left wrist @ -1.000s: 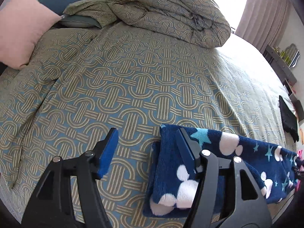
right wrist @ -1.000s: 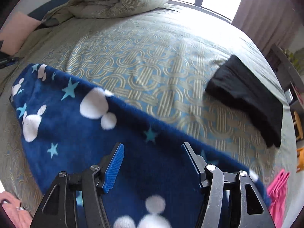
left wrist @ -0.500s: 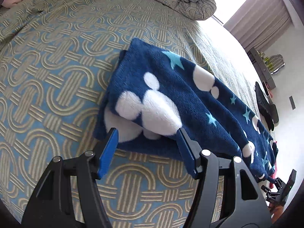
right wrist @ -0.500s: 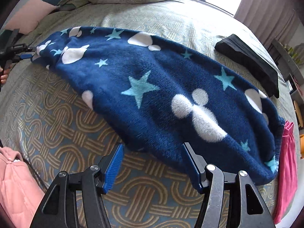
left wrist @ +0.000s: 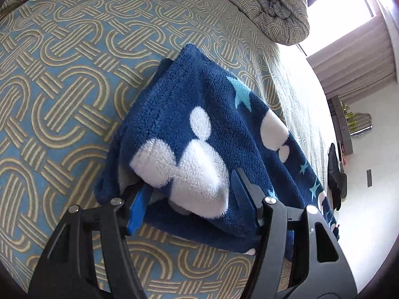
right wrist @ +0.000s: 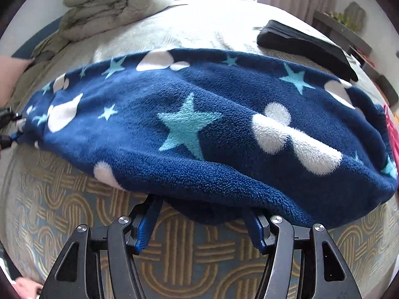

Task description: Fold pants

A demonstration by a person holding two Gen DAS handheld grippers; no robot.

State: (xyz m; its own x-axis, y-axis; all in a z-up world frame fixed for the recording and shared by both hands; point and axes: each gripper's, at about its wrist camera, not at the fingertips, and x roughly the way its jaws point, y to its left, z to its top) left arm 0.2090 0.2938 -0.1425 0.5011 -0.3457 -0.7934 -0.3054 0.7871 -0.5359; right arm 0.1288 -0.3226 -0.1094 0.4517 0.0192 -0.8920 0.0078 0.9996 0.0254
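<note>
One pair of pants (right wrist: pixel 199 129), navy fleece with white blobs and pale blue stars, lies stretched in a long band across the bed (right wrist: pixel 174 256). The left gripper (left wrist: pixel 189 194) has its jaws spread around one end of the band, fleece bulging between the blue pads; whether the pads press it I cannot tell. The right gripper (right wrist: pixel 199 214) is spread at the band's near edge, its fingertips hidden under the drooping fleece, so a pinch cannot be confirmed.

Patterned cover lies bare just below both grippers and beyond the left one. Farther off sit one bunched duvet (right wrist: pixel 112 2), one black garment (right wrist: pixel 306 47) ahead-right of the right gripper, and a pink cloth (right wrist: pixel 391 129) touching the band's right end, cut off by the frame. The other gripper is barely seen at the right view's left edge.
</note>
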